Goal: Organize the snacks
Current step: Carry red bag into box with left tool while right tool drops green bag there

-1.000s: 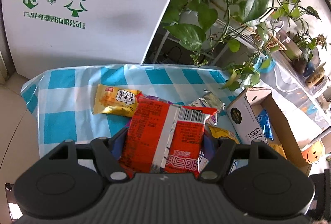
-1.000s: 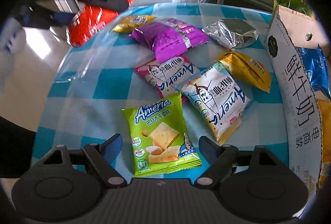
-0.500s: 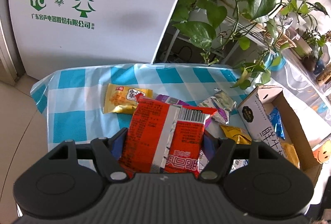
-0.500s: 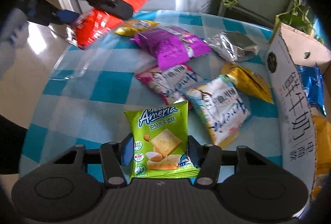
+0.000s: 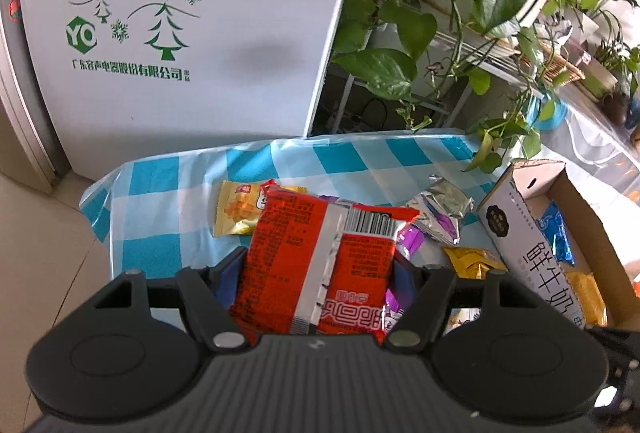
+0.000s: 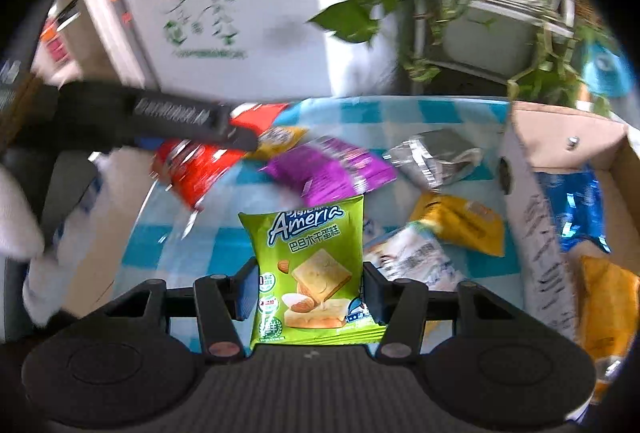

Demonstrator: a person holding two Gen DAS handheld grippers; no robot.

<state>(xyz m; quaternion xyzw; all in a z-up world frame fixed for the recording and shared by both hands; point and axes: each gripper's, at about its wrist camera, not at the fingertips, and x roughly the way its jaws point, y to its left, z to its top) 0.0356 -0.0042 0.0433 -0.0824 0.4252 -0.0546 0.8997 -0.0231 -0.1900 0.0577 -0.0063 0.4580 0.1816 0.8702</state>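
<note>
My left gripper (image 5: pixel 318 273) is shut on a red snack packet (image 5: pixel 320 265) and holds it above the checked table (image 5: pixel 160 221); the same packet (image 6: pixel 192 173) and the left gripper (image 6: pixel 236 131) show at the left of the right wrist view. My right gripper (image 6: pixel 308 285) is shut on a green Ameria cake packet (image 6: pixel 312 273), lifted off the table. A cardboard milk box (image 5: pixel 532 253) at the right holds blue and orange packets; it also shows in the right wrist view (image 6: pixel 532 217).
On the cloth lie a yellow packet (image 5: pixel 236 209), a purple packet (image 6: pixel 328 173), a silver foil packet (image 6: pixel 432 157), an orange-yellow packet (image 6: pixel 460 225) and a white Ameria packet (image 6: pixel 416 257). A white fridge (image 5: pixel 180 33) and leafy plants (image 5: pixel 440 13) stand behind.
My right gripper closed on the green packet and lifted it, tilting the view upward. My left gripper, still holding the red packet, drifted slightly back and left.
</note>
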